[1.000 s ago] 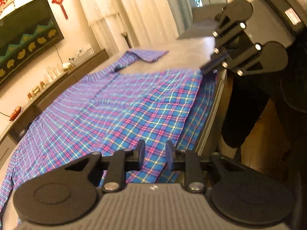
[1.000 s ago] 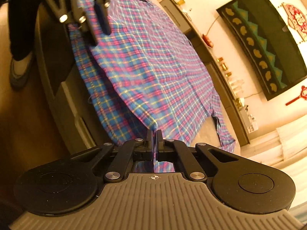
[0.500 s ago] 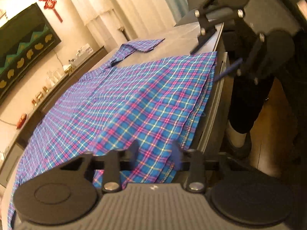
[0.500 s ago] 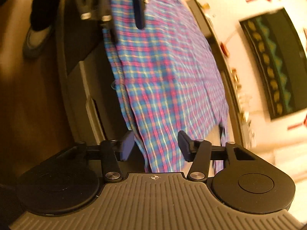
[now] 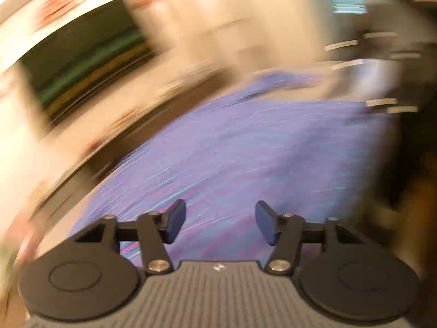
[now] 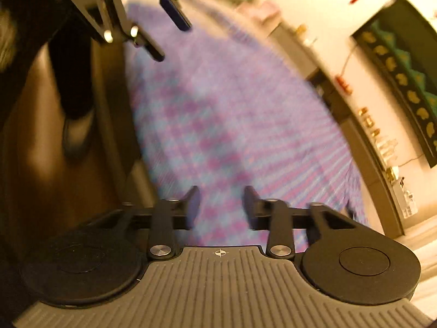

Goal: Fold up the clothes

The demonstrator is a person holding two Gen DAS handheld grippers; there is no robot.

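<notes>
We have let go of the plaid shirt [image 6: 240,114]: a second ago our right gripper [image 6: 221,207] was pinched shut on the hem at the near edge and our left gripper [image 5: 218,222] stood only narrowly parted over the cloth, and now both stand with their fingers well apart and nothing between them. Both views are smeared with motion, the left one most of all, so we judge that both hands are swinging away from the edge they just laid down. The shirt lies spread across the table [image 6: 136,175], its near side doubled over along the table's front edge as far as the blur lets us tell, with one sleeve [image 5: 275,78] reaching out at the far end. In the right view the left tool hangs above the far end of the shirt, not touching it. We read this as one fold set down and released; the shirt looks too broad to be finished, so more folds should follow, though which edge comes next we cannot tell.
</notes>
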